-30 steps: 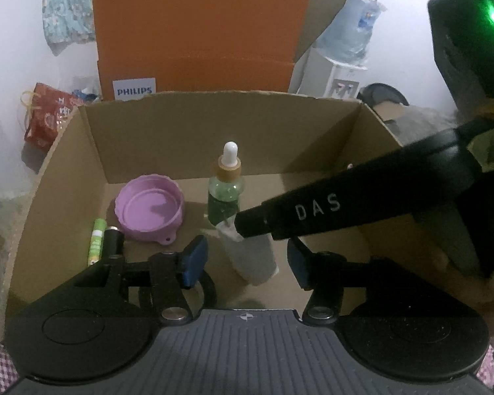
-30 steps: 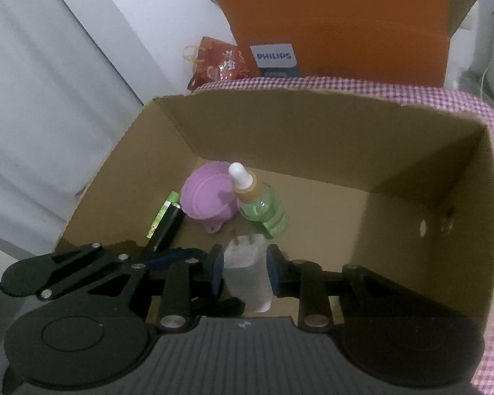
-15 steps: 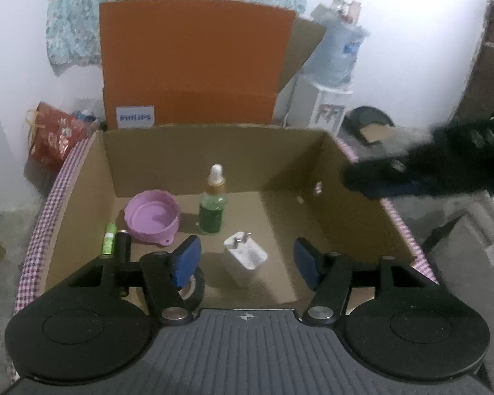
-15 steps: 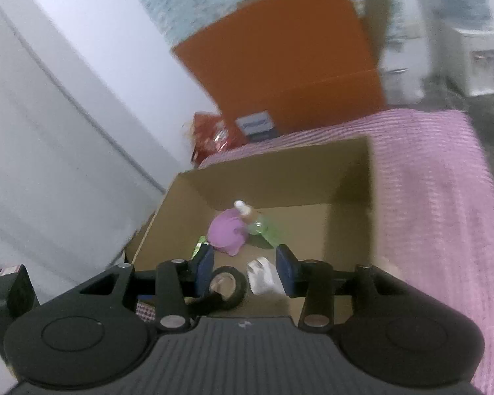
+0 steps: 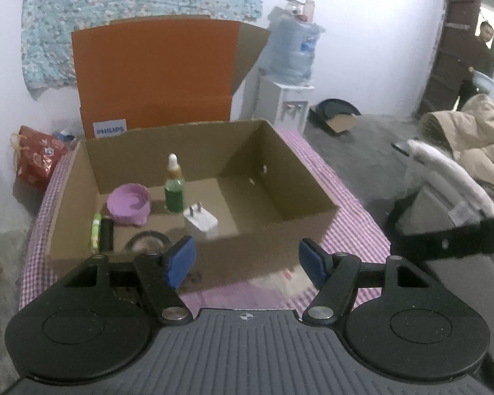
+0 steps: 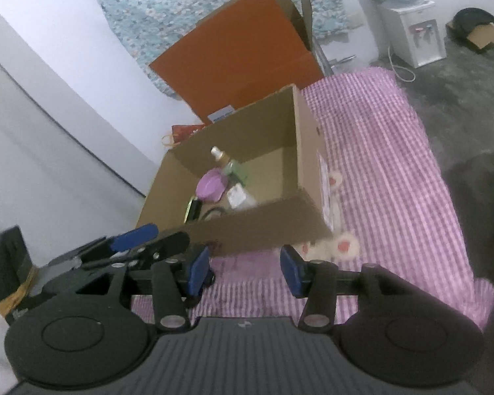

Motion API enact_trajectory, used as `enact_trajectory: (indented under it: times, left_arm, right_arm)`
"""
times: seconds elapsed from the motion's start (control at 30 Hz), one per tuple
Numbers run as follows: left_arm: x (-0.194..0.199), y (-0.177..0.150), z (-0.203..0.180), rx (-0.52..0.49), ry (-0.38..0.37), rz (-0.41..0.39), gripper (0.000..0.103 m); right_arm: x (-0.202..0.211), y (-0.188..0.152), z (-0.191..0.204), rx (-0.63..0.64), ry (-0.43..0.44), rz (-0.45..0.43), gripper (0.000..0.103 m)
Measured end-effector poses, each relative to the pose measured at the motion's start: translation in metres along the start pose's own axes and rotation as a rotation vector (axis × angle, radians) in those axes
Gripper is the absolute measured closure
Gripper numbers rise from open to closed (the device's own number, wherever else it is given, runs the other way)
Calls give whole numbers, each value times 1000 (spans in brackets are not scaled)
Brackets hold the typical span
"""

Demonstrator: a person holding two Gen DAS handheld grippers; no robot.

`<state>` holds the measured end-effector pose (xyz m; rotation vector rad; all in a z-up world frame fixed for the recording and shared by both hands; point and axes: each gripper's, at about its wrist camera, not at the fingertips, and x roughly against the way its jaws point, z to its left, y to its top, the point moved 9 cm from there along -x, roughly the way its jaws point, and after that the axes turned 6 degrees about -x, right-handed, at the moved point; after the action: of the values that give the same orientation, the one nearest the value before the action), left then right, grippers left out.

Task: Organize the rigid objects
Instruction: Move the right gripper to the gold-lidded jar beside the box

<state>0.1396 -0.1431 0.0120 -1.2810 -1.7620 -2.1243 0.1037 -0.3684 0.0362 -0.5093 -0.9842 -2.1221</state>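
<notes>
Currently, both the left gripper (image 5: 246, 260) and right gripper (image 6: 243, 269) are seen empty, jaws opening. A white plug-in charger block (image 5: 201, 221) is found near the brown cardboard box's (image 5: 299, 177) front edge, beside a green dropper bottle (image 5: 174, 186).

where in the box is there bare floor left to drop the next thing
The right half of the cardboard box floor is bare, from the white charger across to the right wall. The left side is crowded: purple bowl, dropper bottle, green and black tubes, tape roll.
</notes>
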Motion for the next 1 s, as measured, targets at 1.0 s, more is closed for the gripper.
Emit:
enact_trajectory:
  times: [1.0]
  left_arm:
    - [31,-128,53,4,153,128,34]
  right_arm:
    - [-101,-86,66,83,37,226,49]
